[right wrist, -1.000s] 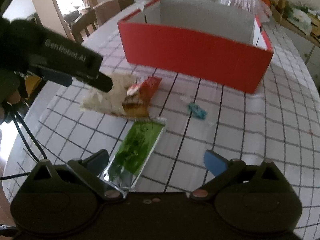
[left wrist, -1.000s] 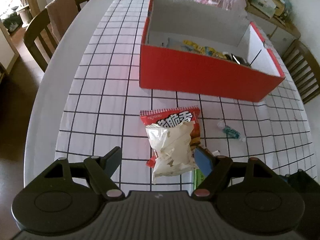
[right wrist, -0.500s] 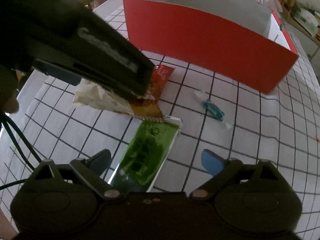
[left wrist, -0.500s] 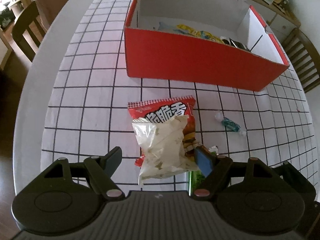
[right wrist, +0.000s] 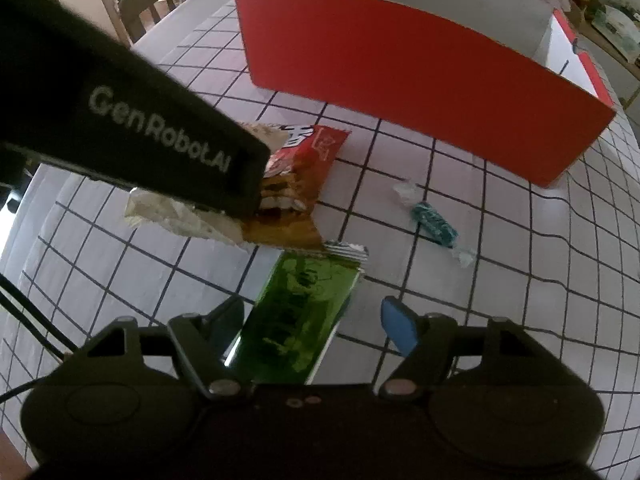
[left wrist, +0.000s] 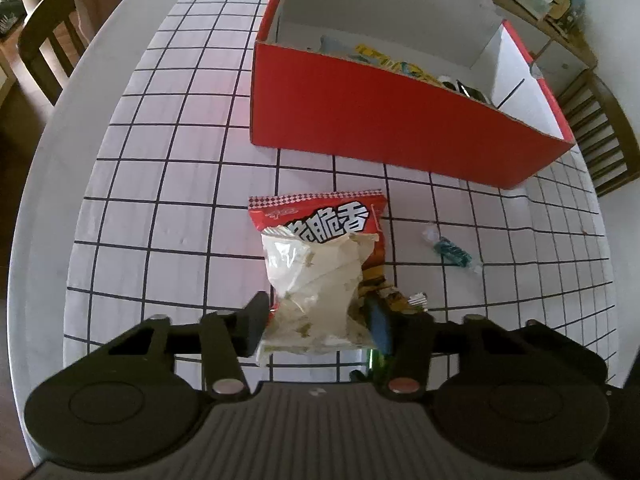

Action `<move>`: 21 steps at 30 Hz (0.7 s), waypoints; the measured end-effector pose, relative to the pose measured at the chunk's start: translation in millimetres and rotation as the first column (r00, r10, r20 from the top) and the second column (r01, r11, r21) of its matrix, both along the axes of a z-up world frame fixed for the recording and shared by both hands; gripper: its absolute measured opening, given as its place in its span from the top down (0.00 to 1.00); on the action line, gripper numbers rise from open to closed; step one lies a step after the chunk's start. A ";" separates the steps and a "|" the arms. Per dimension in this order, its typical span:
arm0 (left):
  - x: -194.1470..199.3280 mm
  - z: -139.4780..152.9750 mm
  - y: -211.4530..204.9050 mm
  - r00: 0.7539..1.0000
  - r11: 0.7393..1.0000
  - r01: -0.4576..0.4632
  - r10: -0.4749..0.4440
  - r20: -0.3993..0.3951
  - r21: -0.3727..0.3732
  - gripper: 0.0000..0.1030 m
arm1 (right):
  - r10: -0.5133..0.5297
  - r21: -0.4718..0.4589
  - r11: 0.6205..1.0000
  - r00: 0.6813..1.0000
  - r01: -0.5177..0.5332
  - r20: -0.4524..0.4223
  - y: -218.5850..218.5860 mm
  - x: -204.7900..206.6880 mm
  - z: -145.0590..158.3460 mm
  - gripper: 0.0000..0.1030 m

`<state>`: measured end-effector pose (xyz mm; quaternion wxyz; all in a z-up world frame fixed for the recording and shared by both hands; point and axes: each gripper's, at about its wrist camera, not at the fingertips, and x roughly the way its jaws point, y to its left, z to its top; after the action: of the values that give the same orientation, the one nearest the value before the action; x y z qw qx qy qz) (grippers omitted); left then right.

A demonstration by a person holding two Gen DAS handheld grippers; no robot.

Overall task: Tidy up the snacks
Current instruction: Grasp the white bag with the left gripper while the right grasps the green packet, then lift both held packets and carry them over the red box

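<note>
My left gripper (left wrist: pixel 316 322) has just been closing, and its fingers now press on both sides of the near end of the white snack bag (left wrist: pixel 316 280), which crumples between them; the bag lies on top of the red snack packet (left wrist: pixel 320 220) with white characters, both resting on the checked tablecloth (left wrist: pixel 160 200). My right gripper (right wrist: pixel 316 320) has also been narrowing its jaws, with the green foil packet (right wrist: pixel 296 312) lying between them, but the blue pad on one side stands clear of the wrapper, so I count it as not yet clamped (the dark finger on the other side sits just at the packet's edge, and I cannot tell whether it touches). The green packet's crimped far end lies just beside the red packet's near corner. A little farther off, to the right of the pile, a small teal wrapped candy (right wrist: pixel 434 226) lies alone on the cloth. Beyond everything stands the red box (left wrist: pixel 380 128) with white inner walls and a divider, its front wall facing me; some yellow and dark wrappers (left wrist: pixel 404 66) show inside the larger compartment. Wooden chairs (left wrist: pixel 44 40) stand at the table's far edges.
</note>
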<state>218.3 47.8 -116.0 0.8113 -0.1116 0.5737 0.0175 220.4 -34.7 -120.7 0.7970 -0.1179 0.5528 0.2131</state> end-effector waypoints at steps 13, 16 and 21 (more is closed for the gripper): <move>-4.9 3.9 1.9 1.000 1.000 -0.022 0.022 0.018 0.005 0.65 | -0.017 0.056 0.998 1.000 0.018 -0.021 -8.3 4.1 -3.3 0.59; -7.2 4.7 3.1 0.999 1.000 -0.025 0.025 0.022 0.000 0.66 | -0.029 0.061 0.998 0.999 0.030 -0.016 -13.9 4.4 -2.6 0.60; -12.5 6.6 7.1 0.999 0.999 -0.034 0.034 0.029 -0.015 0.66 | -0.054 0.073 0.996 0.998 0.055 -0.014 -27.7 2.7 0.0 0.61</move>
<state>205.7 54.9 -109.4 0.8183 -0.1274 0.5599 0.0256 223.1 -62.4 -120.7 0.8029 -0.0721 0.5525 0.2119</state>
